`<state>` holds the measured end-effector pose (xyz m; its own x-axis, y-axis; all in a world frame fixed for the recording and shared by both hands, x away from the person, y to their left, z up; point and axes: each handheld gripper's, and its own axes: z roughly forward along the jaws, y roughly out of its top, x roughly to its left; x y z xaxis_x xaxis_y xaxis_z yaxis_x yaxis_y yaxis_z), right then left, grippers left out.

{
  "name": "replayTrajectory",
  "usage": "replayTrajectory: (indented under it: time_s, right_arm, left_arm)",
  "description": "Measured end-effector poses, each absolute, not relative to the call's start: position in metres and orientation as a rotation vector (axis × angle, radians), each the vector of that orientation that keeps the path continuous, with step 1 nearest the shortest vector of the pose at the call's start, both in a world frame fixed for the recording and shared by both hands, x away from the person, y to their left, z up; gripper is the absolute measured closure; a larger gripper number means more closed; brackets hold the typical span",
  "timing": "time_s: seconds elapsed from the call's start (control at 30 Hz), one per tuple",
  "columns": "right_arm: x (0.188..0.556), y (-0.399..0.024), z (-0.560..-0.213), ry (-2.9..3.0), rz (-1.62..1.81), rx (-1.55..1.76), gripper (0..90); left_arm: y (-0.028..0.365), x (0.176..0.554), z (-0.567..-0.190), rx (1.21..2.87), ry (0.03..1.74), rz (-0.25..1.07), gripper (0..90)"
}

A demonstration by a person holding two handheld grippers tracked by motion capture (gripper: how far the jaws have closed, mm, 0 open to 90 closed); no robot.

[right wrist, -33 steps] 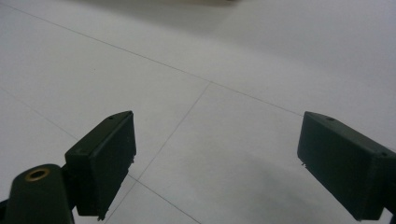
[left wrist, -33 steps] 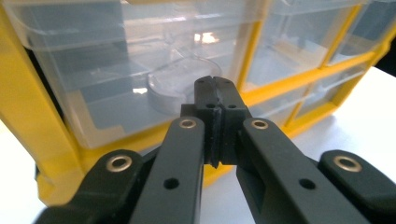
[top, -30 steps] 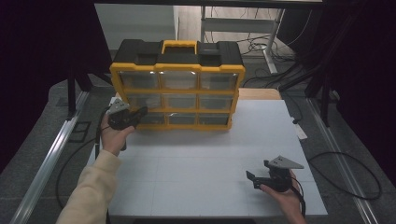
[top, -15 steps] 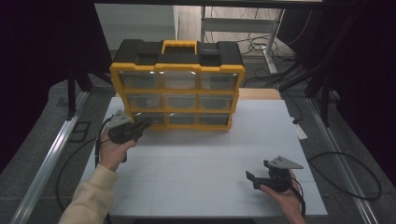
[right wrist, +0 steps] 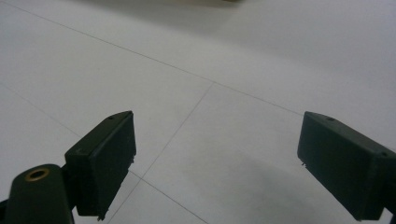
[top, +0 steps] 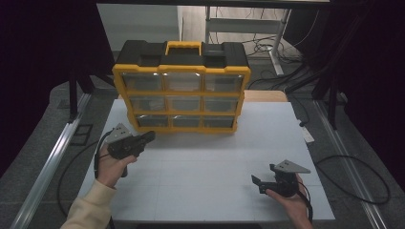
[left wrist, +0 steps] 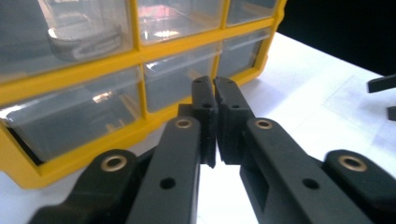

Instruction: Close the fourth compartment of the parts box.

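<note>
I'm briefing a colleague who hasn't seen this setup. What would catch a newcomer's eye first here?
First the yellow and black drawer organizer, standing upright at the far edge of the white table with three rows of clear drawers. Next the left gripper, jaws shut on nothing, pointing at the organizer's bottom row from just in front. The right gripper rests at the near right with its jaws wide open.

Left hand-held gripper [top: 149, 137] closed, right [top: 256, 183] agape
</note>
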<state>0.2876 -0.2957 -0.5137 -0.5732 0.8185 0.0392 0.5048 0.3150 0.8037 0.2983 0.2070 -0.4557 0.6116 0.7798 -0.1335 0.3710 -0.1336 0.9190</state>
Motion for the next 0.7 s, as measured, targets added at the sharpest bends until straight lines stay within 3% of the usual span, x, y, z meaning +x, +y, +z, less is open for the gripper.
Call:
replayTrajectory:
  time_s: [0.17, 0.43, 0.6, 0.7]
  right_arm:
    - [0.287, -0.295, -0.514, 2.212, 1.143, 1.176, 12.1]
    - [0.288, -0.296, -0.514, 2.214, 1.139, 1.176, 12.1]
    - [0.288, -0.296, -0.514, 2.214, 1.138, 1.176, 12.1]
    - [0.288, -0.296, -0.514, 2.212, 1.138, 1.18, 12.1]
  left_arm:
    - [0.205, 0.286, -0.465, 1.753, 0.924, 0.381, 69.6]
    - [0.2, 0.271, -0.478, 1.786, 0.915, 0.352, 36.8]
    - [0.197, 0.265, -0.484, 1.796, 0.902, 0.332, 25.5]
    - [0.197, 0.26, -0.492, 1.817, 0.911, 0.341, 24.3]
